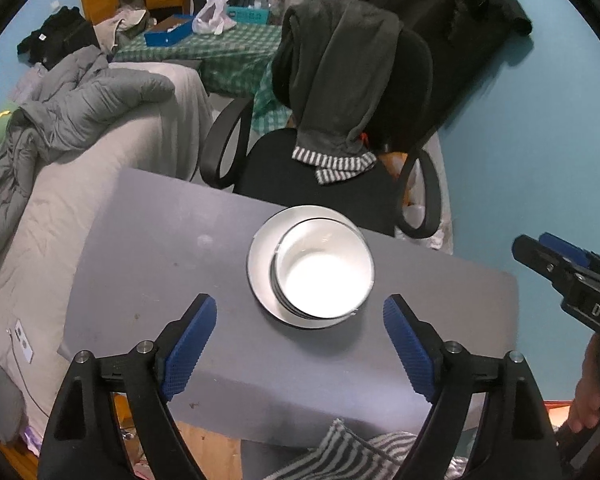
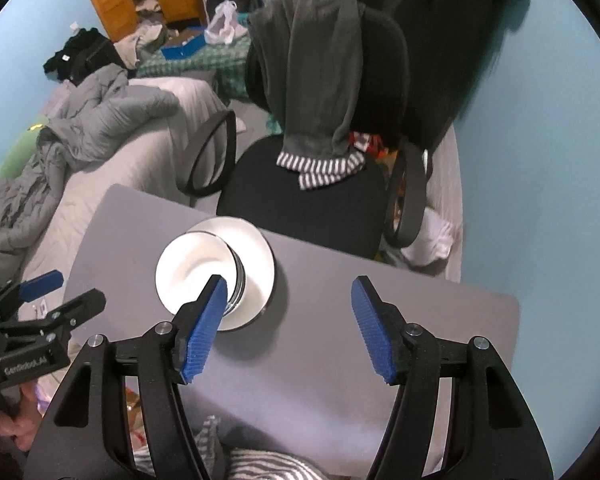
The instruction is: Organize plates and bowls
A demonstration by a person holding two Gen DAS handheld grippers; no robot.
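Note:
A stack of white bowls sits in a white plate near the far edge of the grey table. My left gripper hangs above the stack, open and empty, its blue pads wide apart. My right gripper shows at the right edge of the left wrist view, held by a hand. In the right wrist view the bowls and plate lie to the left, partly behind one finger. My right gripper is open over bare table, holding nothing. My left gripper appears at the left, open.
A black office chair draped with dark clothing stands just beyond the table's far edge. A bed with a grey padded jacket lies on the left. A striped cloth lies at the table's near edge. A blue wall stands on the right.

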